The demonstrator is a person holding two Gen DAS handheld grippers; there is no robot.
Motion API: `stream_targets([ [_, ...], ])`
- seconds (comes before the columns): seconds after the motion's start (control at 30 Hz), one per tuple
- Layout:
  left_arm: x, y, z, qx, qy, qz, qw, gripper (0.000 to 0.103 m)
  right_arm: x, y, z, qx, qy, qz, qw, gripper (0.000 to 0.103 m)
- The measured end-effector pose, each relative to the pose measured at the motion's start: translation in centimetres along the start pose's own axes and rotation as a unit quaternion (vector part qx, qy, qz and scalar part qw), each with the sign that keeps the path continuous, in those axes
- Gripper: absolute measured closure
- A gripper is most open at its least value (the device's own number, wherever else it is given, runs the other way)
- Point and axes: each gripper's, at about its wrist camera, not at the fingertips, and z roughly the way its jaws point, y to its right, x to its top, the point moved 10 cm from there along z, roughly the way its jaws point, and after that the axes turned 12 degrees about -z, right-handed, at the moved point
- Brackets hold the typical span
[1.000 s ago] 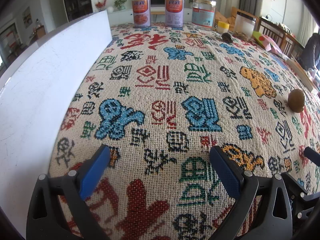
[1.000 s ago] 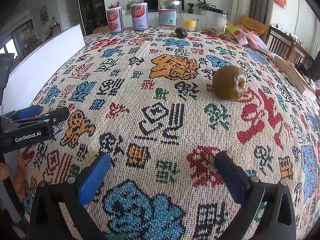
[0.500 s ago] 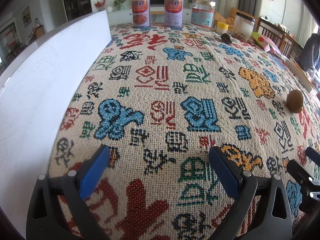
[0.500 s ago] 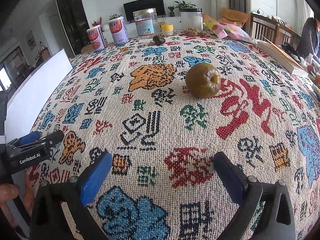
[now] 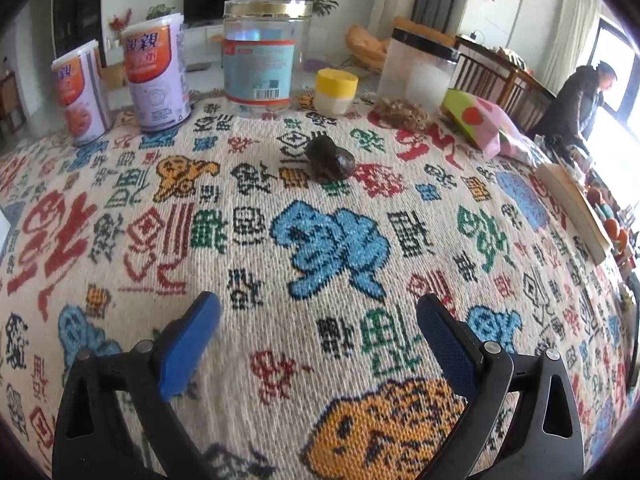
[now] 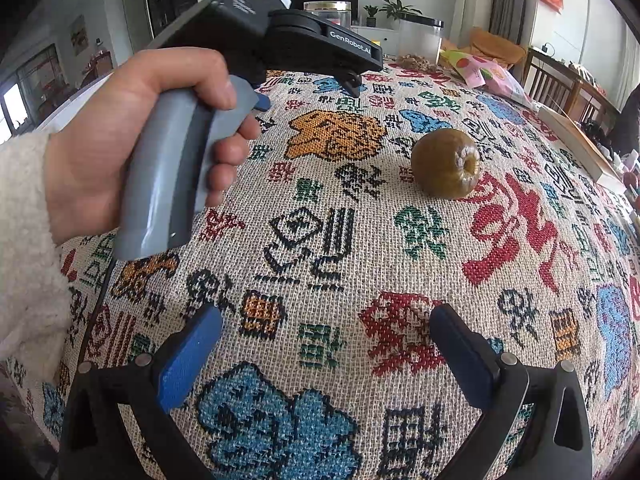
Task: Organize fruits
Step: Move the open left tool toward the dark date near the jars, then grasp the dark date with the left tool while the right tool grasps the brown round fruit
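Fruit: your left gripper (image 5: 318, 334) just swung onto the dark fruit (image 5: 330, 159) ahead of its spread fingers; right gripper (image 6: 326, 346), also spread, faces the brown fruit (image 6: 445, 163). Nothing grasped.

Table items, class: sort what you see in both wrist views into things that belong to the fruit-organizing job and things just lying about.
Belongs to the job:
- brown-green fruit
- dark fruit
- left gripper, fingers apart
- right gripper, fingers apart

Just lying about:
- two purple tins
- clear jar with gold lid
- yellow-capped jar
- pink bag
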Motion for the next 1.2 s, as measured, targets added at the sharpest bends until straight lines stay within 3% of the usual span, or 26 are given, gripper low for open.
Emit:
stream_targets([
  [0.03,0.9,0.5,1.6,0.013,-0.013,0.004,0.9998,0.004,0.0,0.0,0.0,0.001,0.000,-0.001,1.000,0.000],
  [0.17,4.8,1.9,5.4,0.058,-0.005,0.010,0.9982,0.004,0.2,-0.2,0.2,0.007,0.001,-0.006,1.000,0.000],
  [0.3,6.8,2.6,7.2,0.070,0.005,-0.017,0.9974,0.006,0.5,-0.5,0.3,0.011,0.001,-0.012,1.000,0.000],
  [0.33,7.1,2.7,7.2,0.073,0.013,-0.019,0.9971,0.020,0.5,-0.6,0.3,0.011,0.001,-0.012,1.000,0.000],
  [0.37,7.3,2.8,6.9,0.067,0.025,-0.021,0.9972,0.057,0.5,-0.6,0.3,0.012,0.002,-0.013,1.000,0.000],
  [0.43,7.1,2.8,6.5,0.056,0.029,-0.025,0.9977,0.062,0.5,-0.6,0.3,0.012,0.001,-0.013,1.000,0.000],
  [0.57,4.4,0.4,3.4,0.056,0.036,-0.033,0.9973,0.062,0.6,-0.7,0.4,0.013,0.001,-0.014,1.000,0.000],
  [0.8,-7.1,-6.7,-6.8,0.070,0.027,0.021,0.9970,0.062,0.7,-0.7,0.4,0.012,0.001,-0.014,1.000,0.000],
  [0.93,-13.2,-11.1,-13.1,0.067,0.024,-0.017,0.9973,0.062,0.6,-0.7,0.3,0.011,0.001,-0.013,1.000,0.000],
  [1.03,-15.2,-13.4,-15.4,0.069,0.022,-0.041,0.9965,0.060,0.5,-0.6,0.2,0.009,0.002,-0.011,1.000,0.000],
  [1.1,-15.1,-14.6,-15.6,0.054,0.018,-0.066,0.9962,0.044,0.4,-0.6,0.1,0.008,0.003,-0.009,1.000,0.000],
  [1.13,-14.9,-14.9,-15.5,0.046,0.014,-0.079,0.9957,0.020,0.3,-0.6,0.1,0.007,0.003,-0.008,1.000,0.000],
  [1.17,-14.9,-15.0,-15.3,0.042,0.012,-0.088,0.9952,0.012,0.2,-0.6,0.1,0.007,0.003,-0.008,1.000,0.000],
  [1.2,-15.0,-15.2,-15.3,0.043,0.016,-0.088,0.9950,0.012,0.2,-0.6,0.0,0.007,0.003,-0.007,1.000,0.000],
])
